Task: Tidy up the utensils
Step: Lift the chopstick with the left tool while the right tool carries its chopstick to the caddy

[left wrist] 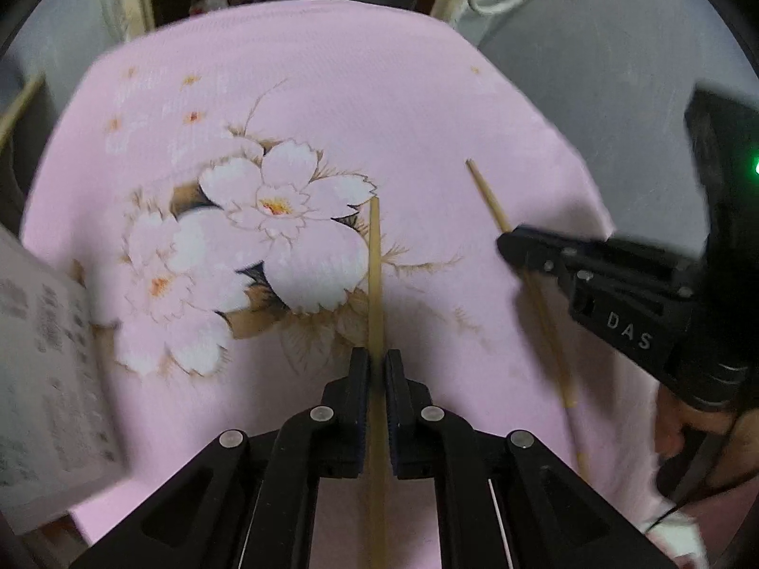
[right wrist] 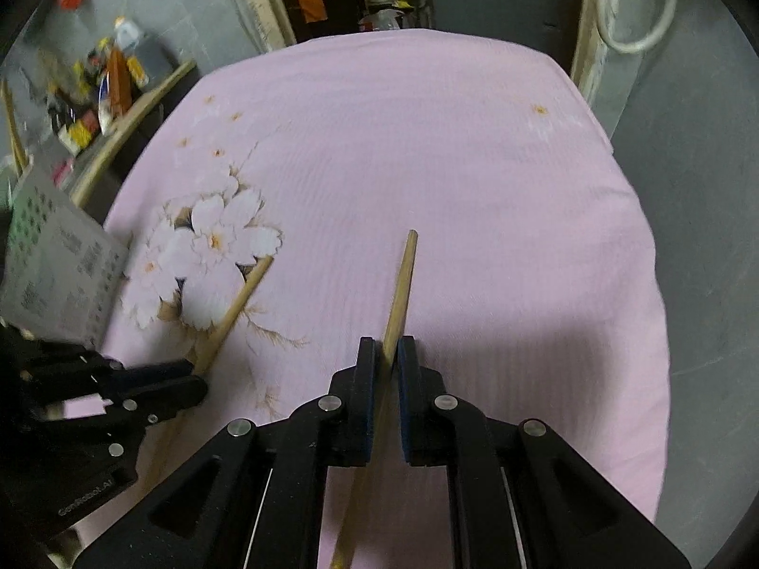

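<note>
Black, two-fingered, the left tool (left wrist: 377, 370) is clenched on a slim pale wooden chopstick (left wrist: 374, 275) that runs straight forward between its pads; the free end reaches out over the white blossom print of the pink floral cloth (left wrist: 379, 95) that covers the worktop. Behind the pads the stick passes back under the tool's frame and is cut off by the lower edge of the left wrist view.

Over on the right, the right tool (right wrist: 386, 355) grips a second wooden chopstick (right wrist: 401, 284) in the same way, with the stick tilted a little to the right as it points forward over plain pink cloth. Its rear part blurs and leaves the frame at the bottom.

Each tool shows in the other's camera, well apart from its neighbour, both sticks held above the cloth with their tips diverging.

At the left edge stands a white perforated box-shaped holder (right wrist: 57, 261), partly cut off; its contents cannot be made out, though a thin stick (right wrist: 12, 128) rises behind it. Beyond the cloth the clutter on a shelf is too blurred to identify.
</note>
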